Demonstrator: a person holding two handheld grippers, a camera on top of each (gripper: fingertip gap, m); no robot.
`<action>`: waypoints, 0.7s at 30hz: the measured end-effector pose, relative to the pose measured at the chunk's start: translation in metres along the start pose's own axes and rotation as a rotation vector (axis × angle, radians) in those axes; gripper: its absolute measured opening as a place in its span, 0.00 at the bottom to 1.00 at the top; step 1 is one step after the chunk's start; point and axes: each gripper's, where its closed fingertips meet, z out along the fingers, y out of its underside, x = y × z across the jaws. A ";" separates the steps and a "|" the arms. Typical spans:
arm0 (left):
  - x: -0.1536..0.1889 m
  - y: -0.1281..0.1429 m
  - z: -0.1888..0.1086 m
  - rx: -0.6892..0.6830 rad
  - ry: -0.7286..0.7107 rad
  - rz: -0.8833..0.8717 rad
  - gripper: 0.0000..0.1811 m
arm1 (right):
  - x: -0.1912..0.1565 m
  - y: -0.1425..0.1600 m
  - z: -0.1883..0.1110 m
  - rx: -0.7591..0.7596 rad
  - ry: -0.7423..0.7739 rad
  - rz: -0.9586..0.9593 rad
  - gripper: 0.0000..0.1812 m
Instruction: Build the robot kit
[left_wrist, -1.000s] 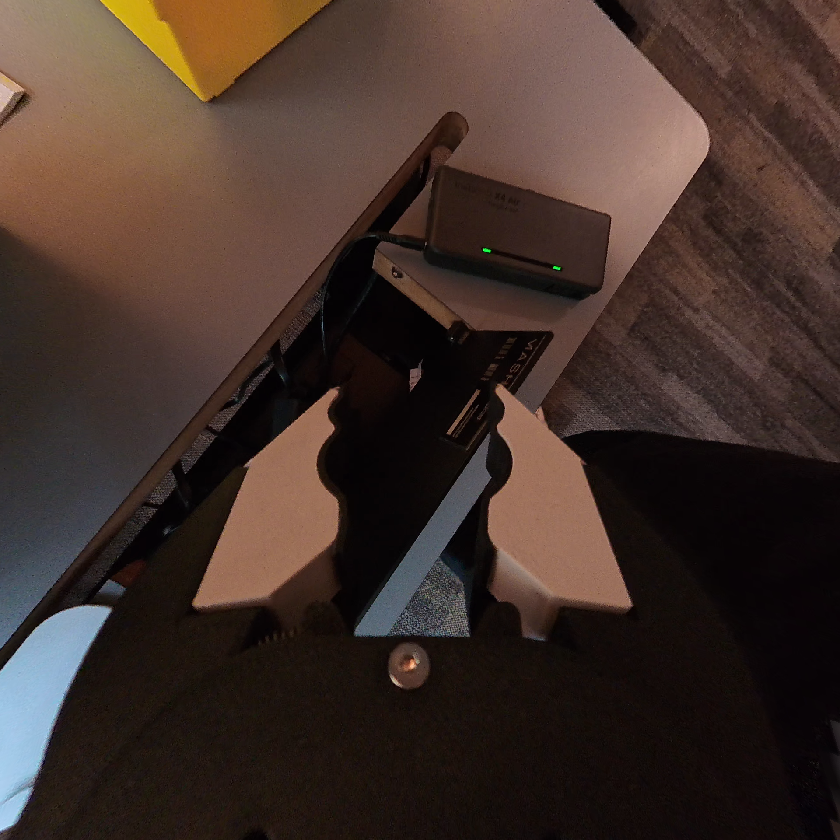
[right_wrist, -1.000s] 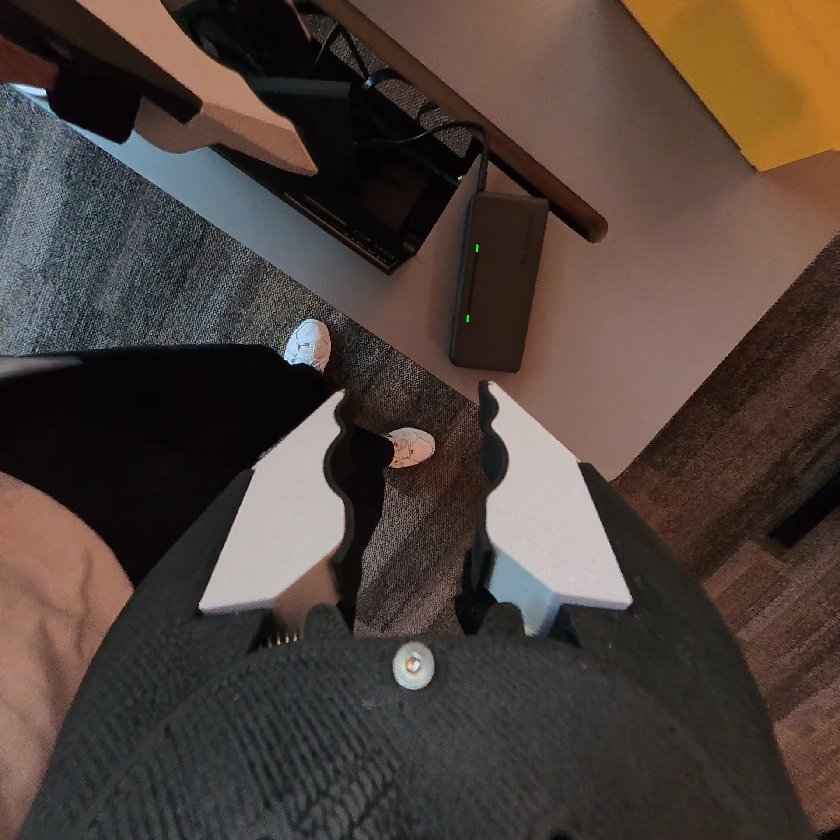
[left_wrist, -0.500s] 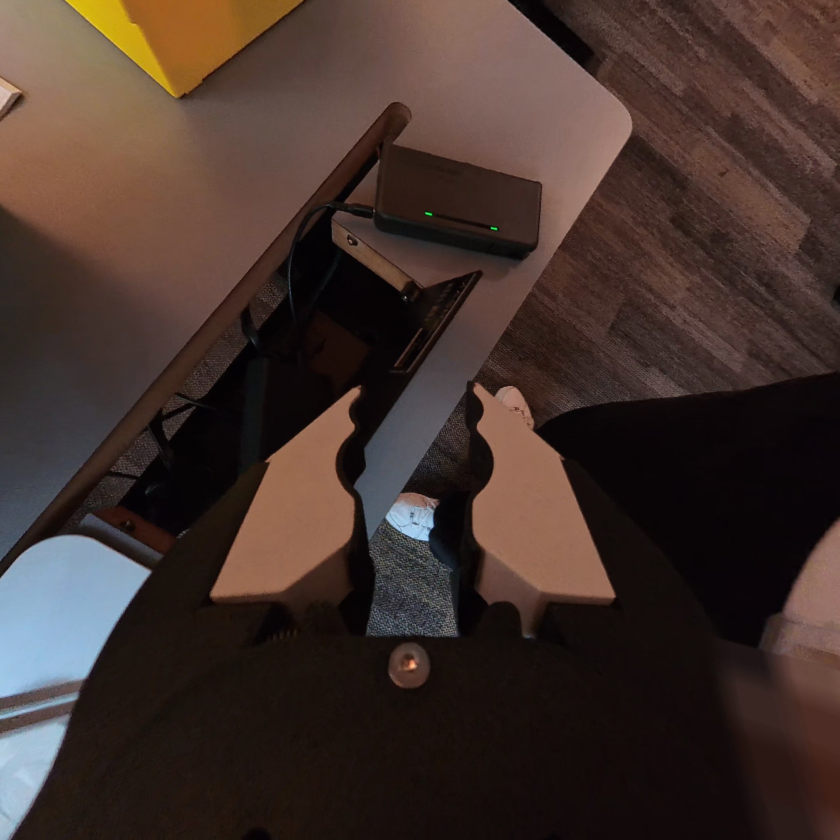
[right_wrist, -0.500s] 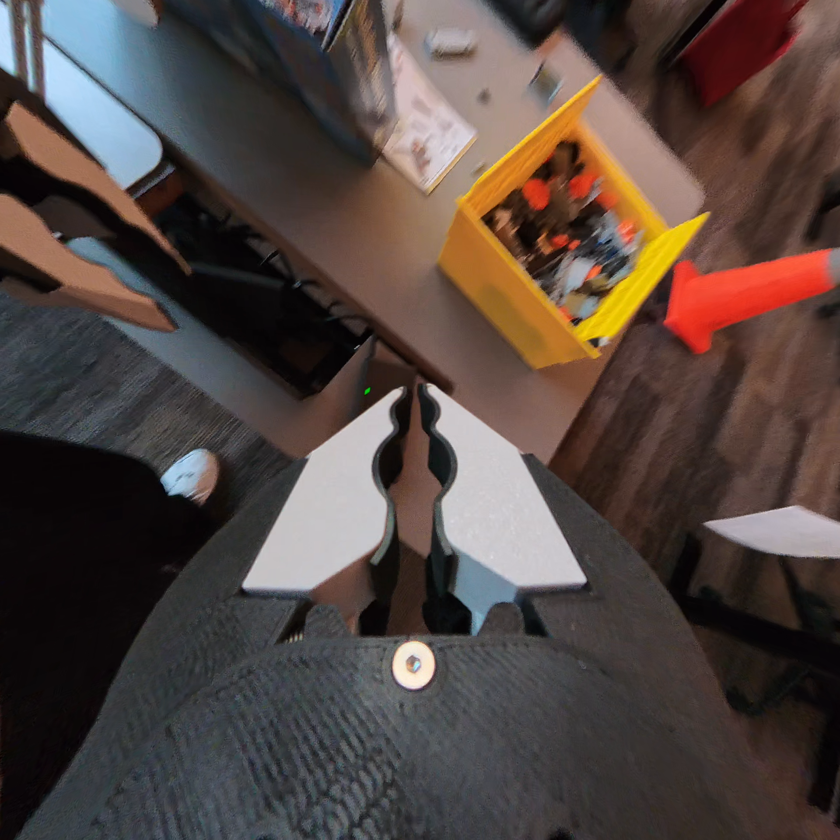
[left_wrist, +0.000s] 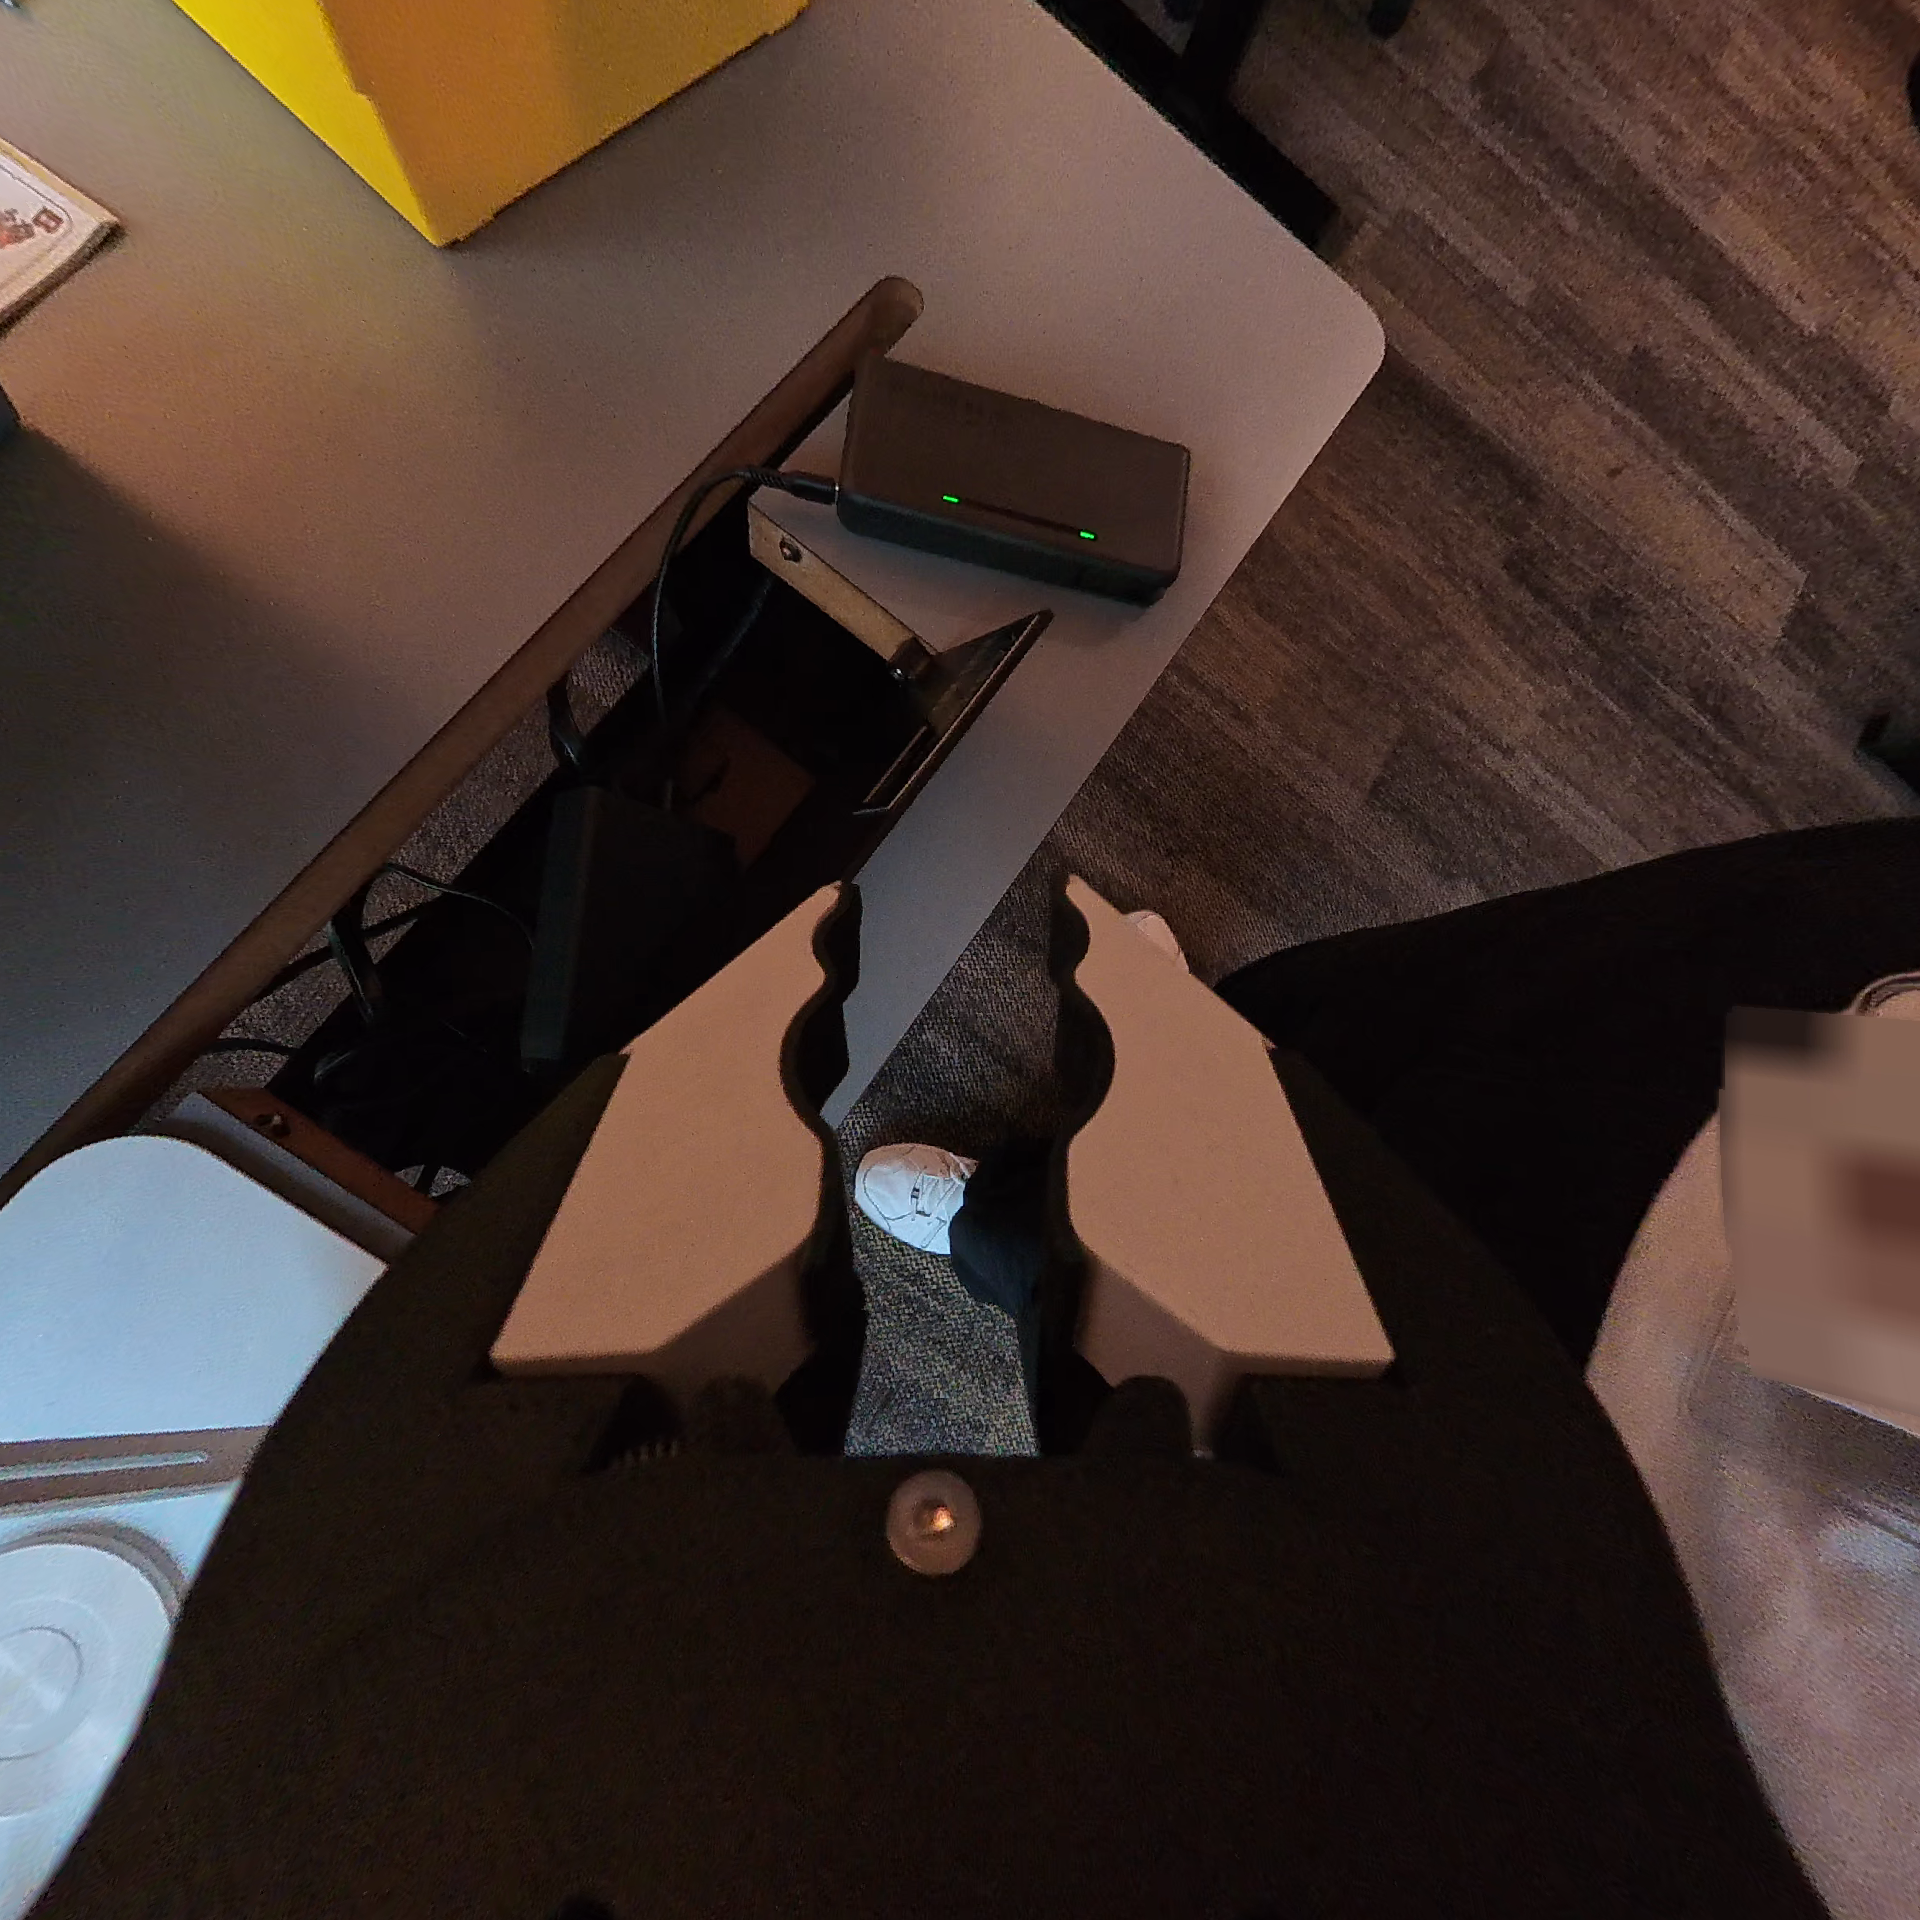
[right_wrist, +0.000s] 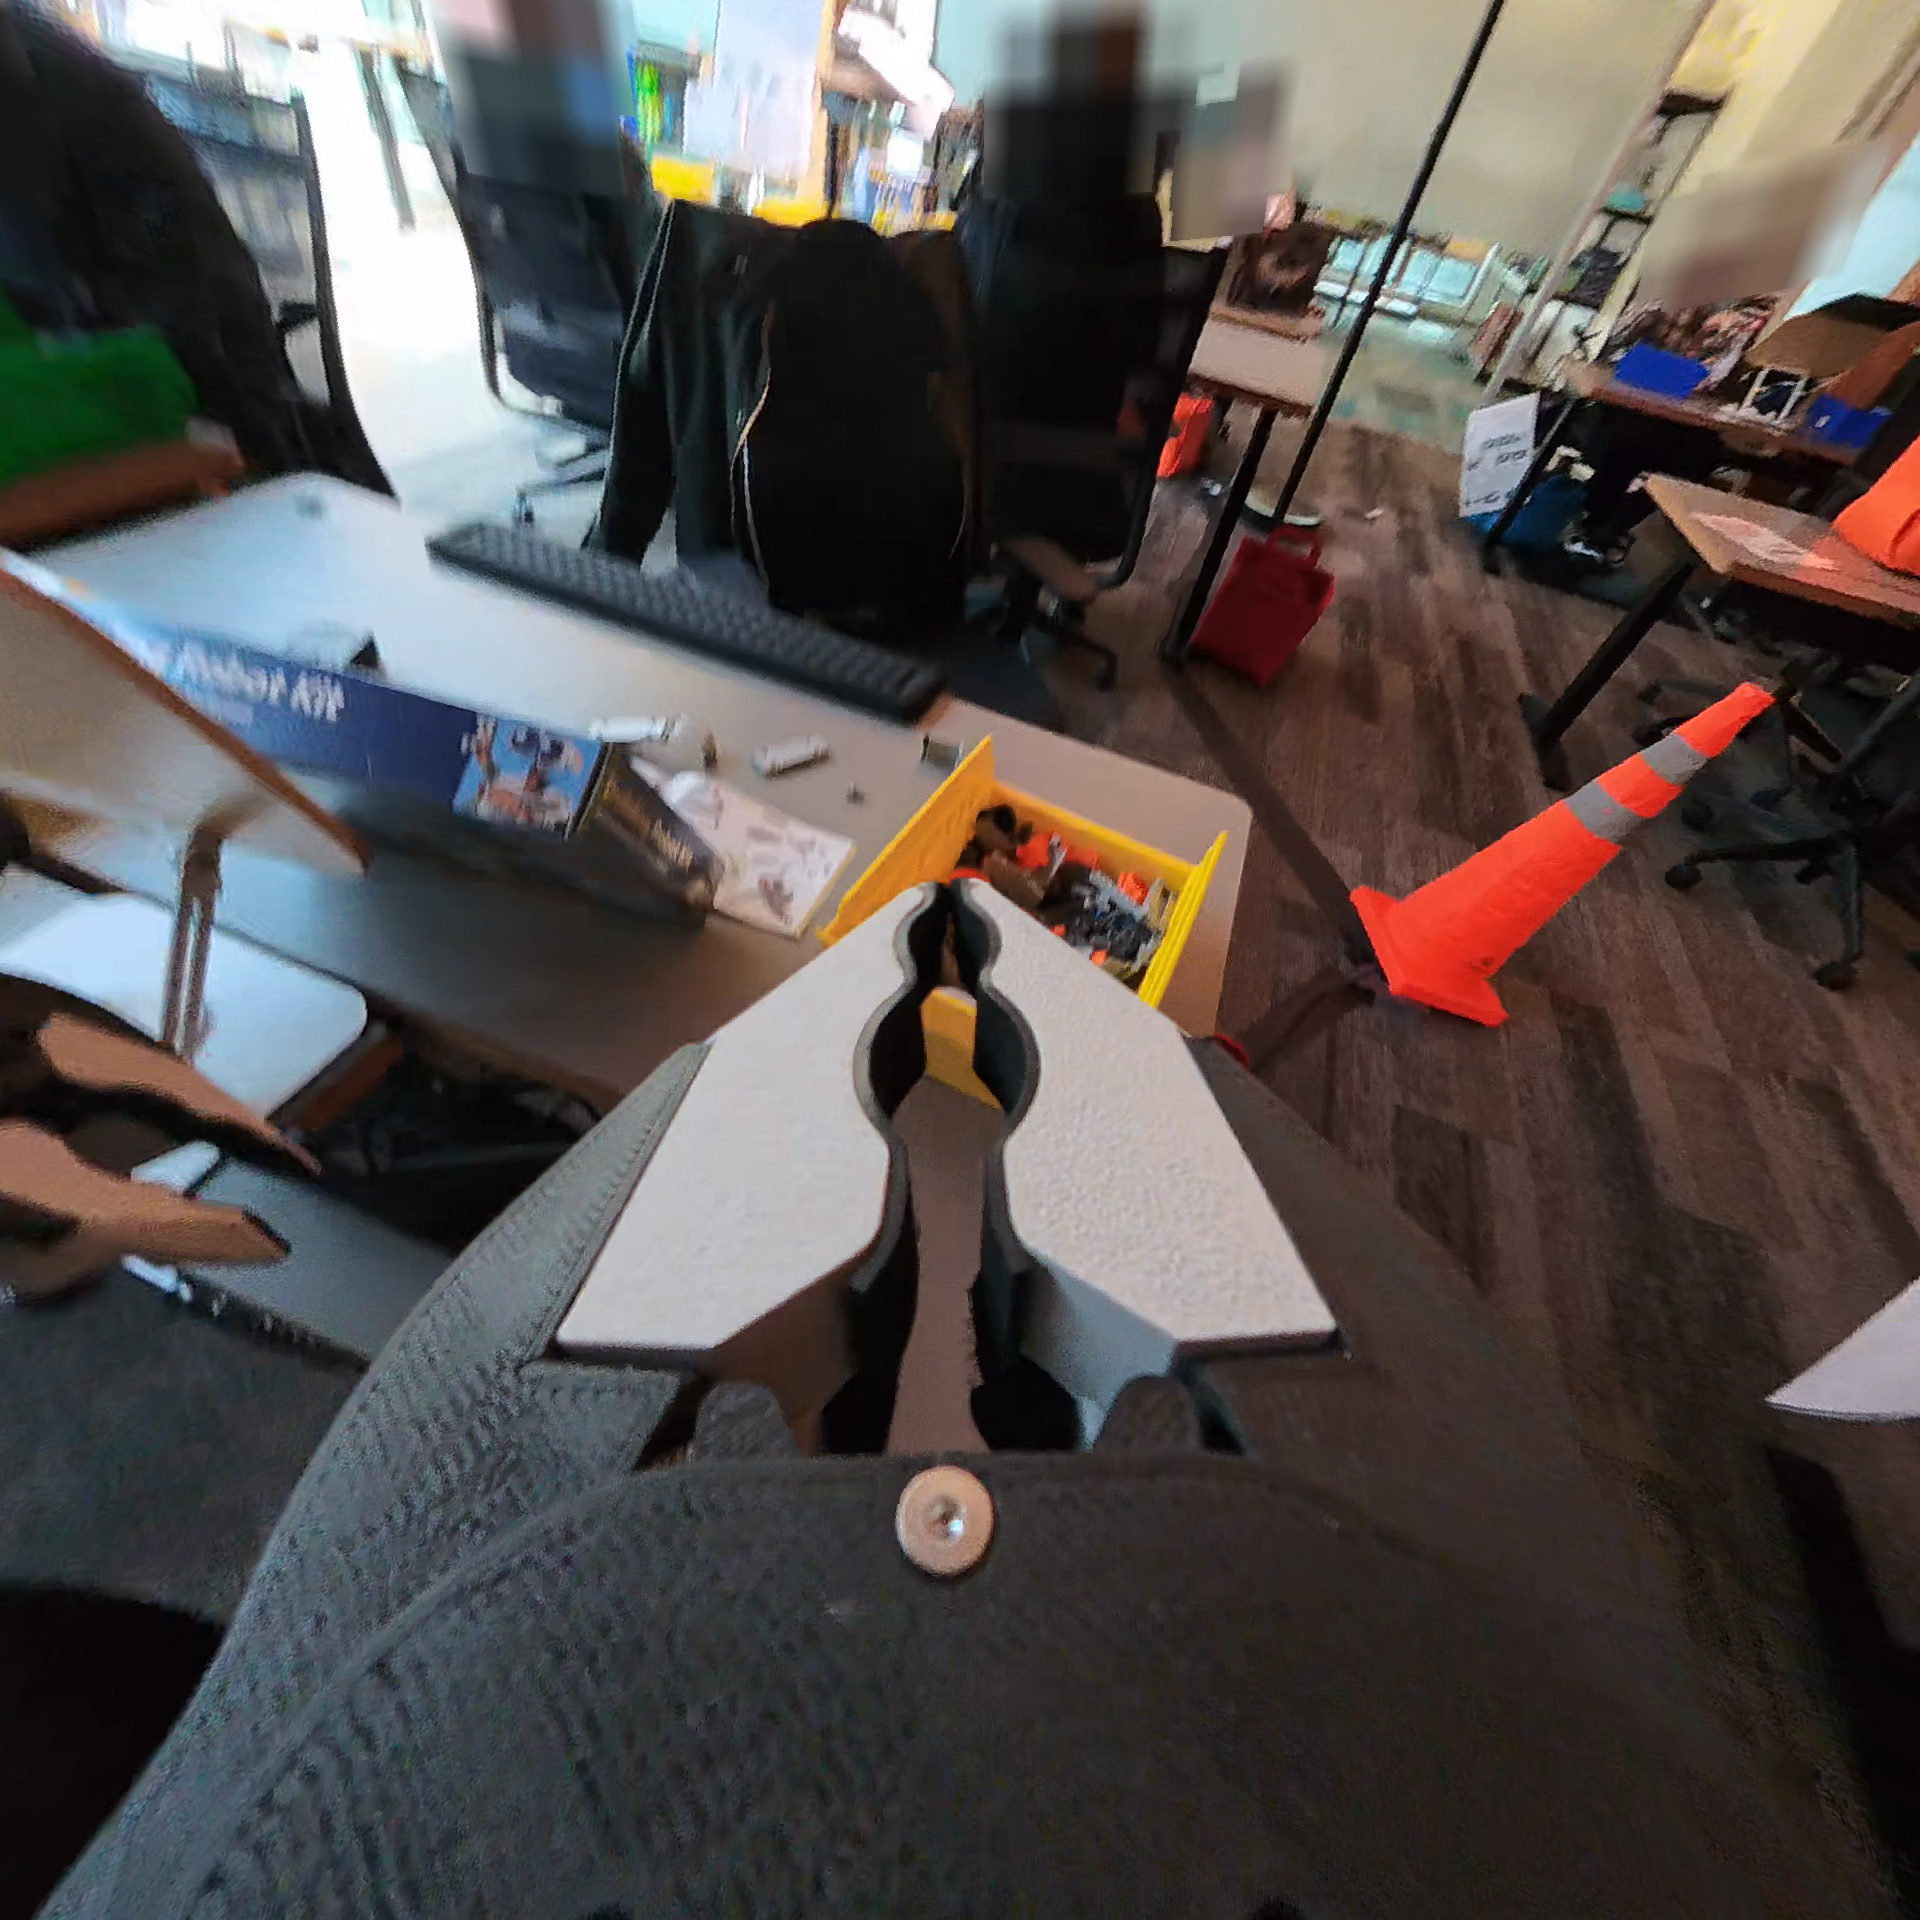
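Observation:
My left gripper (left_wrist: 956, 894) is open and empty. It hangs above the near edge of the grey table (left_wrist: 312, 499), over carpet and a white shoe (left_wrist: 914, 1195). Ahead of it a dark grey box with two green lights (left_wrist: 1013, 478) lies by the table's cable slot (left_wrist: 665, 790), with a black cable plugged in. My right gripper (right_wrist: 951, 894) is shut on nothing and points across the room over a yellow bin of small parts (right_wrist: 1049, 883). The left gripper also shows at the left edge of the right wrist view (right_wrist: 291, 1200).
A yellow bin (left_wrist: 499, 94) and a booklet (left_wrist: 42, 239) lie on the table. A blue box (right_wrist: 364, 717), a black keyboard (right_wrist: 686, 613) and loose small parts are there too. An orange cone (right_wrist: 1558, 852), a red bag (right_wrist: 1262, 603) and chairs with black jackets (right_wrist: 810, 436) stand beyond. There is about 35 cm between the tips of the two grippers.
My left gripper has drawn back from the black flap at the cable slot and is empty. My right gripper has shut and swung up from the floor to face the room.

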 end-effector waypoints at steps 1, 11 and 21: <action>0.001 -0.001 -0.002 0.010 0.001 -0.005 0.19 | 0.009 -0.009 -0.004 0.027 0.015 0.032 0.01; 0.017 -0.034 -0.022 0.154 0.025 -0.011 0.18 | 0.067 -0.045 -0.038 0.142 0.130 0.050 0.05; 0.033 -0.092 -0.045 0.342 0.023 0.027 0.26 | 0.080 -0.033 -0.034 0.075 0.090 0.053 0.44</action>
